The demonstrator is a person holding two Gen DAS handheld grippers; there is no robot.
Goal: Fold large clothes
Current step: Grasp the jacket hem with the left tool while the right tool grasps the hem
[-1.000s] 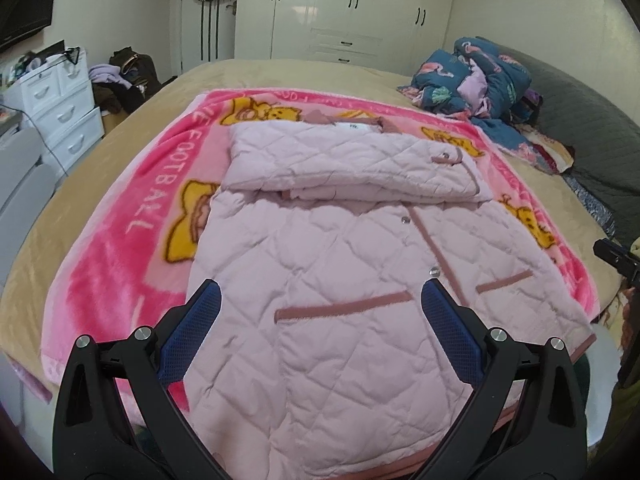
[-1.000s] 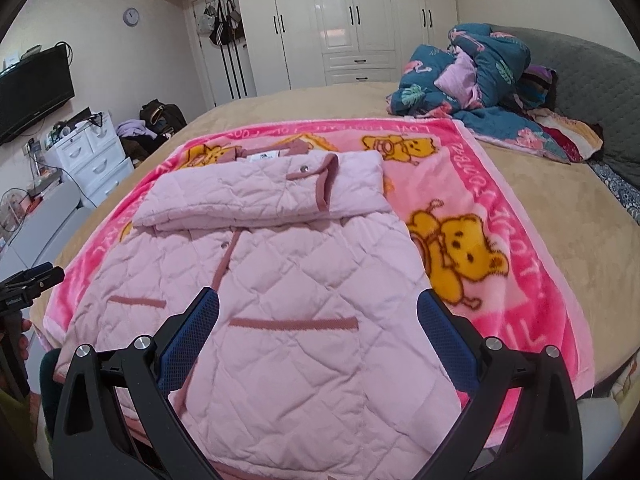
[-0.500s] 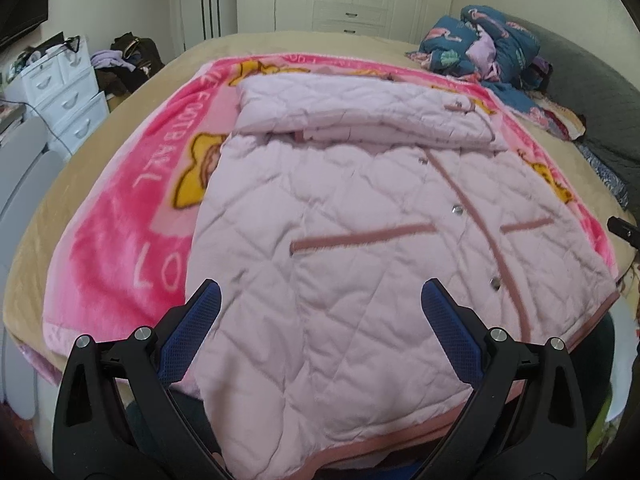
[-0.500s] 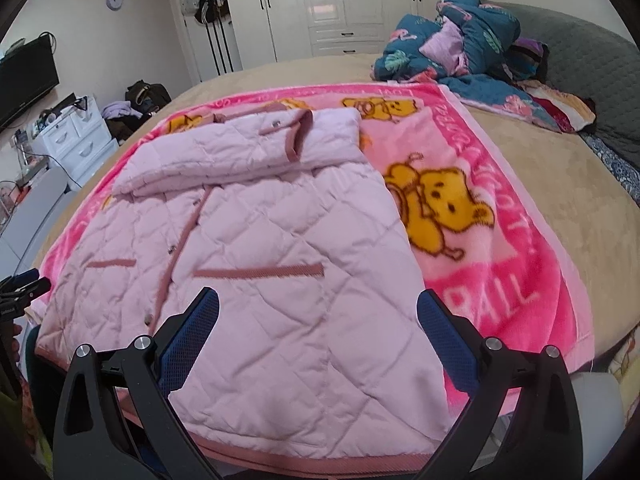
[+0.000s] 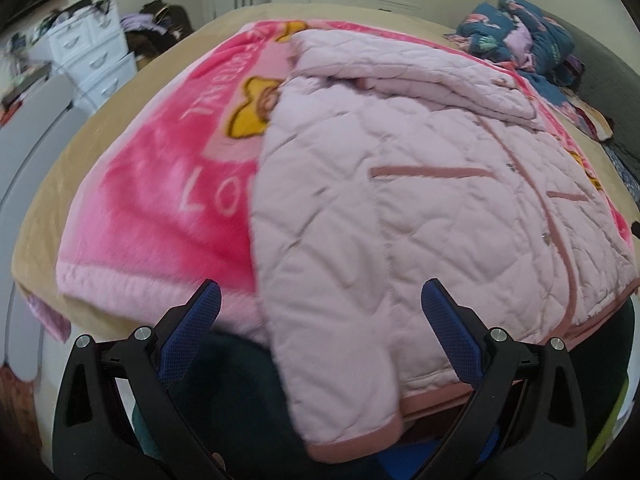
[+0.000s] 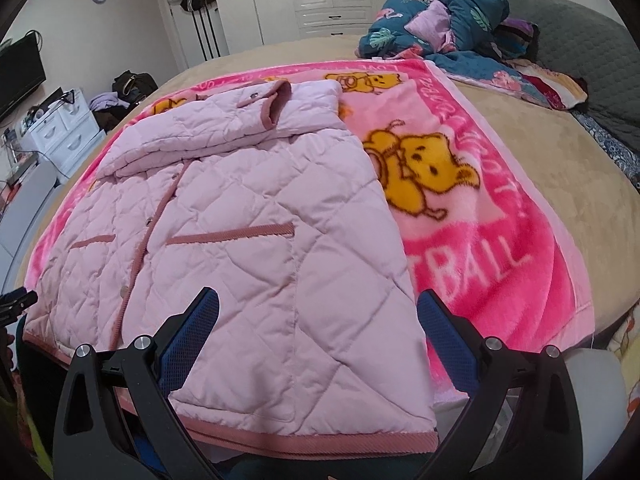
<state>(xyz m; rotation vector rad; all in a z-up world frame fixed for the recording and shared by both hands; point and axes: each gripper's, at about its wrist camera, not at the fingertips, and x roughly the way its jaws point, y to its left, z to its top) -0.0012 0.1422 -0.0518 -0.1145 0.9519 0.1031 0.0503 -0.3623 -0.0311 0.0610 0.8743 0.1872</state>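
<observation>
Pink quilted jacket lies flat on a pink cartoon blanket on the bed, sleeves folded across its upper part toward 12 o'clock. Hem corners hang over the near bed edge. Left gripper fingers spread wide, empty, straddling the hem's left corner. Right gripper fingers likewise wide, empty, over the right hem corner. Dark bedding heap at 1 o'clock.

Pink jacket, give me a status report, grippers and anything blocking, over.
Left gripper and right gripper both open, holding nothing. Pink jacket flat on blanket, sleeves folded across top, hem at bed edge. Nothing on the jacket.
</observation>
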